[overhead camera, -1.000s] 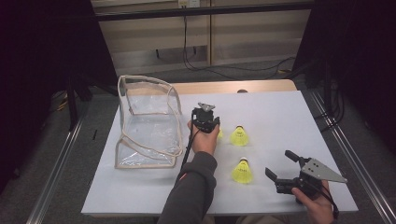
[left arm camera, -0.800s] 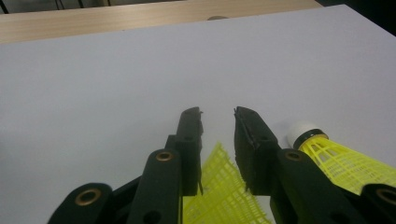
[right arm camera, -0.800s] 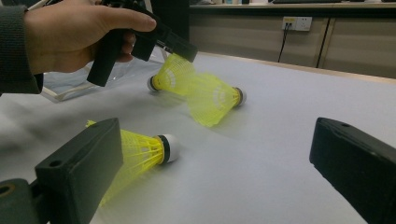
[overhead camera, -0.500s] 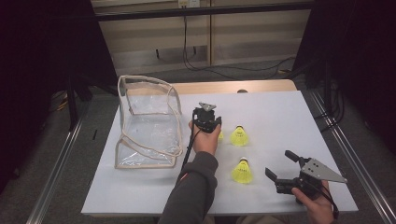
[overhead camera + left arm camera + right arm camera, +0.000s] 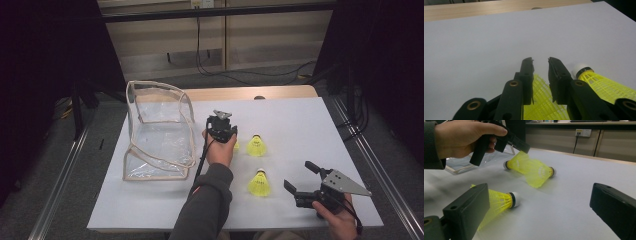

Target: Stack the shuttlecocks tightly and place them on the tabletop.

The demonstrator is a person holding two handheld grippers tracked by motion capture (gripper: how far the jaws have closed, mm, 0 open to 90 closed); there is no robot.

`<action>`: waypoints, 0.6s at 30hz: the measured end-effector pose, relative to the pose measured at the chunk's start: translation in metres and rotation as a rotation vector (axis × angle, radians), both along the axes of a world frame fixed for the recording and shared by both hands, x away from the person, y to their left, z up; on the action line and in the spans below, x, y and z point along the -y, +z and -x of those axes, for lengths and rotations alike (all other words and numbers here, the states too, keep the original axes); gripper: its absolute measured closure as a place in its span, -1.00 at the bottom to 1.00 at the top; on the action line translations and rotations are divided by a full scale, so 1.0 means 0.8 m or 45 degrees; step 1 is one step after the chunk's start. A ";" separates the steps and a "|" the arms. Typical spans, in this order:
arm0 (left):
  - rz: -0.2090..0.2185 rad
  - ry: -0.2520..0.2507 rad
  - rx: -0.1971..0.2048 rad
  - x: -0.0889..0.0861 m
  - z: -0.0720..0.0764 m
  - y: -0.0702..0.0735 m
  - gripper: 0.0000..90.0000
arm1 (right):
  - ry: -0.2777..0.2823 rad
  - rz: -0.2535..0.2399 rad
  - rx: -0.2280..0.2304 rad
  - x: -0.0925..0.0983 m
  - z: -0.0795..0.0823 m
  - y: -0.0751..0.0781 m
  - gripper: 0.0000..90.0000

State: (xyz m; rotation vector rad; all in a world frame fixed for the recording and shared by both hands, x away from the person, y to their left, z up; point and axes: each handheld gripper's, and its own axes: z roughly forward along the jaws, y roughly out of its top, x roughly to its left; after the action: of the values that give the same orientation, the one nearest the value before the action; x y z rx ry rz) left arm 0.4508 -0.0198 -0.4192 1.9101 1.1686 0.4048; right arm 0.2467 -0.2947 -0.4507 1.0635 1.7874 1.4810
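Observation:
Three yellow shuttlecocks lie on the white table [image 5: 300,120]. My left gripper [image 5: 223,131] [image 5: 541,61] points down at the middle of the table. Its jaws stand close together with the mesh skirt of one shuttlecock [image 5: 541,100] [image 5: 519,162] pinched between them; they have just closed a little further. That shuttlecock still rests on the table. A second shuttlecock [image 5: 256,145] [image 5: 604,85] lies just right of it. My right gripper [image 5: 300,175] [image 5: 540,192] is held wide open near the front right corner. The third shuttlecock [image 5: 259,184] [image 5: 499,200] lies just left of it, beside its left jaw.
A clear plastic zip bag [image 5: 155,130] with beige trim stands open on the table's left part. A wooden strip [image 5: 240,93] runs along the far edge. Dark floor and metal rails flank the table on both sides.

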 end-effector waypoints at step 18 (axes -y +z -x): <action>0.029 -0.020 -0.014 -0.006 0.002 0.005 0.60 | -0.003 0.003 0.001 0.000 0.000 0.000 -0.95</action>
State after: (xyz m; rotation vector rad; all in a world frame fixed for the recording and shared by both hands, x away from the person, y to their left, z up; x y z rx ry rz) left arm 0.4492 -0.0150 -0.4149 1.9026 1.1596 0.3715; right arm 0.2467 -0.2945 -0.4506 1.0635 1.7863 1.4773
